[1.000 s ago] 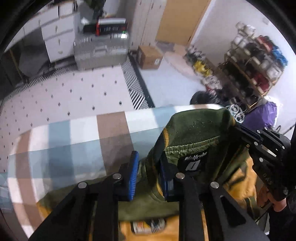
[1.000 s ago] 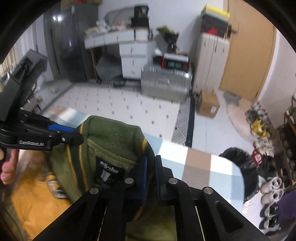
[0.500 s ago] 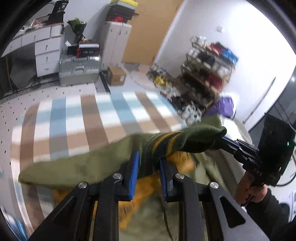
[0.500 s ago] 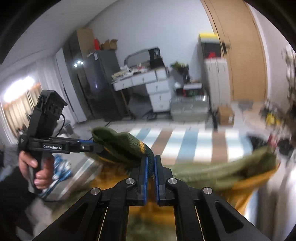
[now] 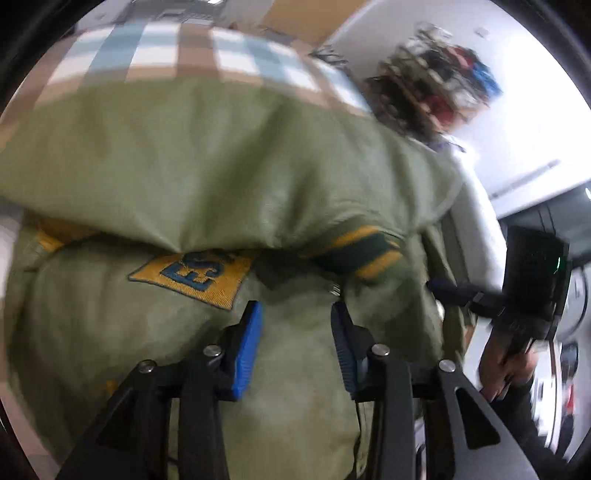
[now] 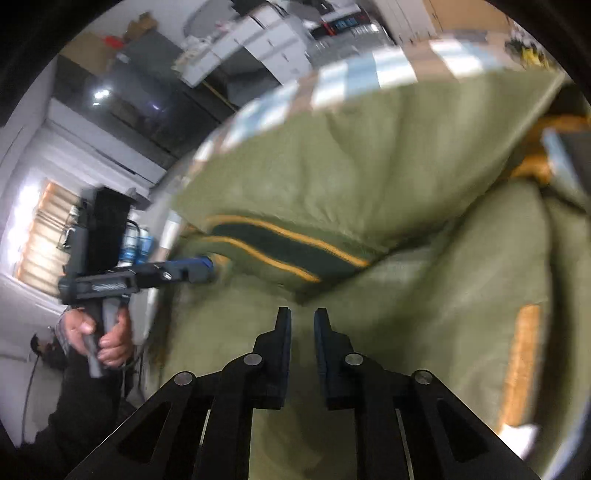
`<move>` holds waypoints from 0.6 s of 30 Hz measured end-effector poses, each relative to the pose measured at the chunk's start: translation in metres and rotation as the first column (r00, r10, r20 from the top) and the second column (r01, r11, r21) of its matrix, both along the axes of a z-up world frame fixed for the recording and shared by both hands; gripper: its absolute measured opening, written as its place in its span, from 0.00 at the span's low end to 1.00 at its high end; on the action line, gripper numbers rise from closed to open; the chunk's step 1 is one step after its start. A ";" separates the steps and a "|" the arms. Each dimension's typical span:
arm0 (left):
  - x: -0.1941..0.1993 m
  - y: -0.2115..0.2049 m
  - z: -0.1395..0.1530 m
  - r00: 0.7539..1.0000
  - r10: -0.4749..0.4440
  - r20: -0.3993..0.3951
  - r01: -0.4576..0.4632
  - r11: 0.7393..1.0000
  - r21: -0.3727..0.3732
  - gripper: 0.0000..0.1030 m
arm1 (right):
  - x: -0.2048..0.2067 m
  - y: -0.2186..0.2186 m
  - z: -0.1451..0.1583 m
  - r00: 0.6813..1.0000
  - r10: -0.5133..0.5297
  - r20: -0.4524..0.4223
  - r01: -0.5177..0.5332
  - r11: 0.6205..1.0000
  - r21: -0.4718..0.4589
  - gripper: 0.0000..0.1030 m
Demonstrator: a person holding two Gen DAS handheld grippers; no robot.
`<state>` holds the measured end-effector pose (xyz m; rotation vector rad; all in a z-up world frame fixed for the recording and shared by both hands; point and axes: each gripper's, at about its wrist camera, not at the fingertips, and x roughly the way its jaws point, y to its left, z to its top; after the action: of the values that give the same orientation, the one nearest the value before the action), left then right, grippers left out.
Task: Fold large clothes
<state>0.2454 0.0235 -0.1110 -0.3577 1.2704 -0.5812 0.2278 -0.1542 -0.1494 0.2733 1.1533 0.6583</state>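
An olive green jacket (image 5: 221, 166) lies folded over itself on the checked cloth (image 5: 192, 48). Its upper layer ends in a dark green ribbed band with yellow stripes (image 5: 365, 254), beside a yellow patch with blue letters (image 5: 195, 277). My left gripper (image 5: 295, 314) hovers just over the lower layer. Its jaws are opening and nothing is pinched between them. In the right wrist view the jacket (image 6: 369, 166) and its band (image 6: 288, 251) lie ahead of my right gripper (image 6: 303, 317). That gripper's jaws are opening too, a narrow gap with no fabric in it. The left gripper (image 6: 195, 269) shows at the jacket's left edge.
The checked cloth (image 6: 369, 70) runs on past the jacket. A shoe rack (image 5: 443, 74) stands by the far wall. A dark tall cabinet (image 6: 147, 99) and white drawers (image 6: 266, 33) stand at the back. The person's hands (image 6: 107, 339) (image 5: 506, 365) hold the gripper handles.
Both grippers carried the striped band across and down, laying the jacket's top over its lower part. Both then let go of the fabric, and their jaws now stand apart.
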 end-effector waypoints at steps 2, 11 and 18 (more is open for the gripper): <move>-0.001 0.002 0.029 0.997 -0.029 0.066 0.031 0.999 -0.027 0.57 | 0.003 -0.009 0.037 0.999 -0.013 0.044 0.012 1.000 0.021 0.38; 0.081 -0.019 0.055 0.956 0.111 0.272 -0.149 0.982 0.120 0.95 | 0.097 0.032 0.096 0.969 -0.062 0.237 0.130 0.950 -0.282 0.90; 0.070 -0.081 -0.030 0.980 -0.095 0.173 0.019 0.917 0.397 0.95 | 0.146 0.011 -0.038 0.997 0.022 0.072 0.027 0.784 -0.620 0.78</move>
<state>0.3154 -0.0573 -0.1407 0.0716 1.1831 -0.3838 0.3733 -0.1427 -0.1878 -0.3161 1.2330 0.2483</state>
